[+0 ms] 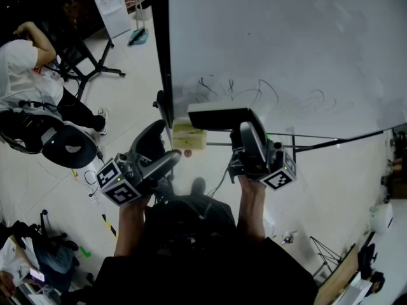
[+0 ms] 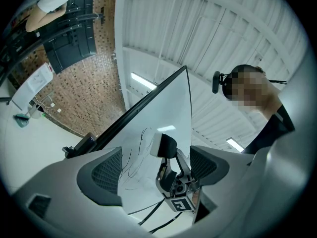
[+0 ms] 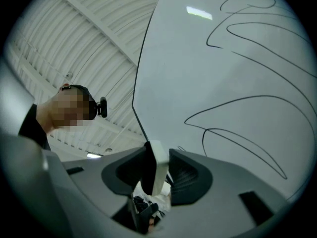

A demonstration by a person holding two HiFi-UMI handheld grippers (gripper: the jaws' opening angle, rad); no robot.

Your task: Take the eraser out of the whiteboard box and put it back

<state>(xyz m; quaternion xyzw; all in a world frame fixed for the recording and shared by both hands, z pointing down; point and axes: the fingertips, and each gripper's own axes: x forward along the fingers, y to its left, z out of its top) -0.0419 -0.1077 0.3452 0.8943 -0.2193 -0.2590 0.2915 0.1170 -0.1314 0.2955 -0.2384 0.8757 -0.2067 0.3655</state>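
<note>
Right gripper [image 3: 158, 173]: clamping the eraser [image 3: 157, 157] edgewise, jaws part-closed on it, near the scribbled whiteboard [image 3: 237, 58].
Left gripper [image 2: 156, 168]: gaping wide, gripping nothing.
Hard to make out: whiteboard box [image 1: 189, 136] — showing as a pale yellow shape under the eraser.
Pose: both grippers tilting upward.

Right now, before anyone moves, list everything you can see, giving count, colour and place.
large white whiteboard with a black frame: one, white, upright ahead, black scribbles low on it
black-and-white rectangular eraser: one, in front of the board, in the right gripper
pale yellow whiteboard box: one, yellowish, by the board's lower left corner
seated person in a white top: one, far left
small white board on a stand: one, top left
left gripper: one, grey, fingers apart, empty
right gripper: one, grey, fingers shut on the eraser
</note>
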